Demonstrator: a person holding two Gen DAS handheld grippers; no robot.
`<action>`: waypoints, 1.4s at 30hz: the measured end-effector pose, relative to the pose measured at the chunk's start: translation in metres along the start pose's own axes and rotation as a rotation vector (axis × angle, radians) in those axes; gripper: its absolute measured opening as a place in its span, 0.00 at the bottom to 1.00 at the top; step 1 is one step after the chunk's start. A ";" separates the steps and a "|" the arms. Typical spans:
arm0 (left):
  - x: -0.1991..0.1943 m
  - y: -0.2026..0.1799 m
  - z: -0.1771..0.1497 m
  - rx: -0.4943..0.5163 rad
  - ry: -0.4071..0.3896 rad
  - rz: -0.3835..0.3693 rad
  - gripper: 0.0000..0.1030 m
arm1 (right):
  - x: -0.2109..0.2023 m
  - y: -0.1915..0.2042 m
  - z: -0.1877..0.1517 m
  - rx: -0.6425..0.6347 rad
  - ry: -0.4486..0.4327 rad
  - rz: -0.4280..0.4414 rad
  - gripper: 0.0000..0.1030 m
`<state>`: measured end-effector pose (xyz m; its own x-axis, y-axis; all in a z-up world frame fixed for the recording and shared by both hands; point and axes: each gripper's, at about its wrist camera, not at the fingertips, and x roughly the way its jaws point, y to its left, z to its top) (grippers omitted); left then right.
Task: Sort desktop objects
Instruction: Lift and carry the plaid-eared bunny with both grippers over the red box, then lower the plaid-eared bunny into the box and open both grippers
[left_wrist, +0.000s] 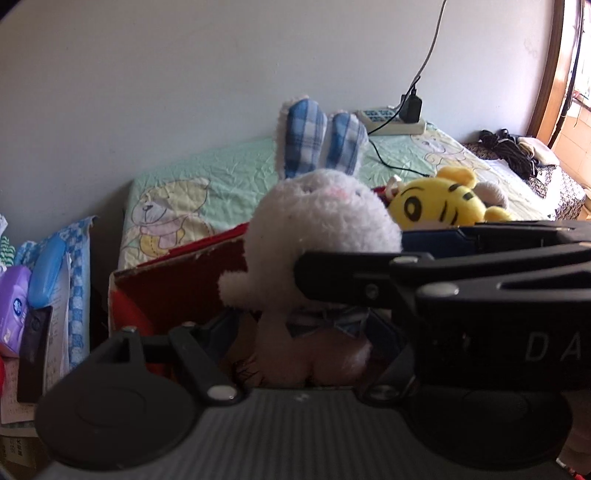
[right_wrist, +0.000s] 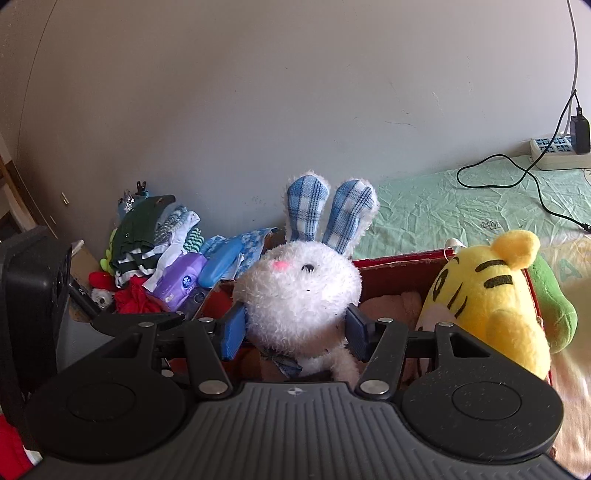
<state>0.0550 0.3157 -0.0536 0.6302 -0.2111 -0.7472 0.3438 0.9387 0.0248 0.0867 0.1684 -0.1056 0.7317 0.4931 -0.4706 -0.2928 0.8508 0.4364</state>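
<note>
Bedroom, grey wall, bed (right_wrist: 443, 206) with mint cartoon sheet. Right hand-held gripper (right_wrist: 295, 330) closed on the white plush rabbit (right_wrist: 299, 295): blue pads (right_wrist: 232, 332) press both sides of its head, rabbit upright, plaid blue ears up, bow tie at neck. Rabbit sits above the open red box (right_wrist: 399, 260), body low between the fingers. Left hand-held gripper (left_wrist: 306, 332): rabbit's lower body lies between its fingers, but the other gripper's black body crosses in front, so can't tell if it grips or how wide it is. Yellow tiger plush (right_wrist: 487, 299) just right of the rabbit, leaning in the box, a green plush (right_wrist: 554, 314) touching behind it. Left of the box, a pile: purple tissue pack (right_wrist: 181, 282), blue case (right_wrist: 221, 264), red item, striped clothes (right_wrist: 140, 236) against the wall. Farther back on the bed, white power strip (right_wrist: 557, 149) with black charger plugged in, black cable trailing over the sheet. Far right in the left view, dark cord bundle (left_wrist: 509, 147) near a window frame.
</note>
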 end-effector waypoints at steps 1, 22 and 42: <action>0.004 0.002 -0.001 0.000 0.014 0.003 0.77 | 0.004 -0.001 -0.001 0.004 0.005 -0.005 0.57; 0.026 -0.001 -0.003 0.067 0.141 -0.029 0.80 | 0.039 -0.004 0.003 0.117 0.273 -0.045 0.58; 0.041 0.005 0.000 -0.005 0.185 -0.018 0.84 | 0.056 -0.012 0.010 0.267 0.351 -0.013 0.59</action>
<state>0.0826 0.3119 -0.0835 0.4854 -0.1746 -0.8567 0.3503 0.9366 0.0076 0.1372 0.1842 -0.1298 0.4673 0.5540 -0.6890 -0.0825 0.8032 0.5899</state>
